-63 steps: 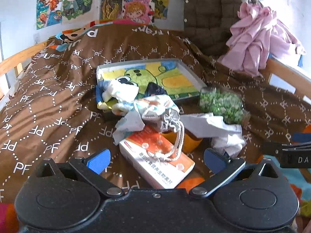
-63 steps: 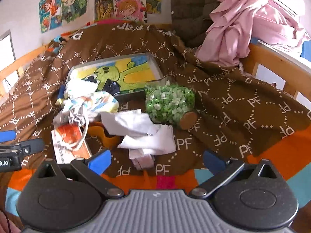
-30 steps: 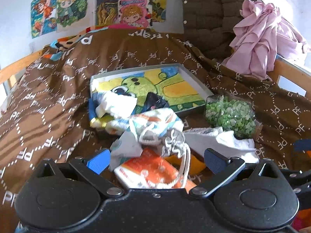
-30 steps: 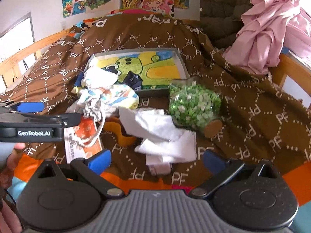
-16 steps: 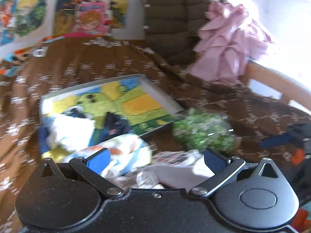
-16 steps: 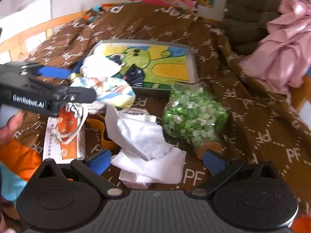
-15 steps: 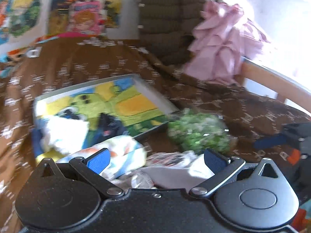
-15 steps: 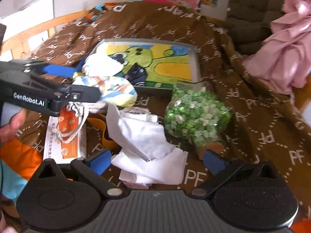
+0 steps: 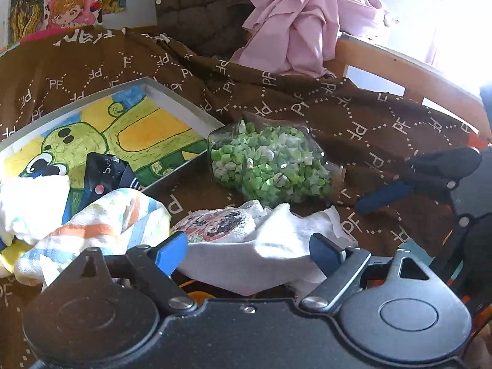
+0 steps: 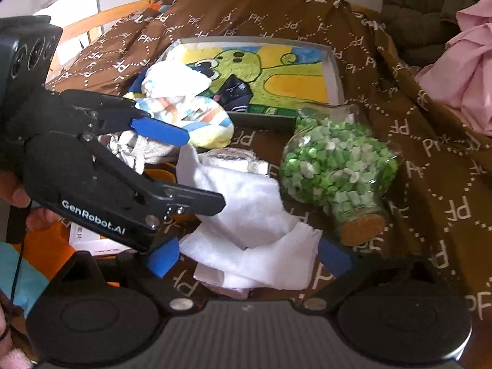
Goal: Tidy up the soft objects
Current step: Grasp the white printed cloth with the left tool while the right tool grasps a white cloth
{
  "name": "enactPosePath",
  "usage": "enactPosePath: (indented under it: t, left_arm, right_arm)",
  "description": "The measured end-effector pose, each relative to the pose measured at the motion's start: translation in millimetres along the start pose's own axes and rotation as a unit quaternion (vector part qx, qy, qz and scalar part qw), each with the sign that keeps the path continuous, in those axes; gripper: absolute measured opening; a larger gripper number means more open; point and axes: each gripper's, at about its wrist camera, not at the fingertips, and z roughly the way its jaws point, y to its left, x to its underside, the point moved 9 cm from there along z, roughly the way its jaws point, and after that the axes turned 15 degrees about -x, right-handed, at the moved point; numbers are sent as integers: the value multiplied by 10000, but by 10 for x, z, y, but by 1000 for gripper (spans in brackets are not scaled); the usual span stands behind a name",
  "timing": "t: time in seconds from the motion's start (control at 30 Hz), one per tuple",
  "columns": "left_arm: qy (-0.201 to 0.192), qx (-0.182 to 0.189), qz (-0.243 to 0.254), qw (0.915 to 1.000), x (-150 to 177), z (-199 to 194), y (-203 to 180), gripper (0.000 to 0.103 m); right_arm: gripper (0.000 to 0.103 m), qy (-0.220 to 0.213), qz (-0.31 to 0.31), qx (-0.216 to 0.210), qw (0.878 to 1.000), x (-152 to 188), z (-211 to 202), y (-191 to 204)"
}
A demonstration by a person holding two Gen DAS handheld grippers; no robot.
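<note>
A crumpled white cloth (image 9: 261, 252) (image 10: 246, 209) lies on the brown bedspread in front of both grippers. My left gripper (image 9: 248, 251) straddles its near edge. The jaws are closing, and the blue pads stand clear of the fabric. In the right wrist view, that gripper (image 10: 196, 169) reaches in from the left with a corner of the cloth between its fingers. My right gripper (image 10: 248, 259) is open just above the cloth's near folds. A striped pastel cloth (image 9: 101, 215) (image 10: 190, 113) lies half over the picture tray's rim (image 9: 181, 101), beside a white bundle (image 9: 30, 196) and a navy item (image 9: 104, 172).
A corked jar of green paper stars (image 9: 270, 163) (image 10: 335, 166) lies on its side right of the cloth. A printed tissue pack (image 9: 215, 224) sits under the cloth's far edge. A pink garment (image 9: 301, 18) hangs over the wooden bed rail (image 9: 399, 70).
Both grippers have moved forward and down over the white cloth. The left one swung right, off the orange box and striped bag, and its jaws have narrowed a little.
</note>
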Motion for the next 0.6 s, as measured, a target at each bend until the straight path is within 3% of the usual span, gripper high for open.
enactPosePath:
  t: [0.13,0.4,0.6]
  left_arm:
    - [168,-72,-146,9997,19,37,82,71]
    - [550,-34,-475,9974,78,63,62,55]
    - [572,54,-648,9962,115,93,72,35]
  right_arm:
    - [91,61,83,-10,9999,23,40,-28]
    - [80,185,262,-107,9994,74,117,-50]
    - [69,208,329,-203,9990,88,134,-24]
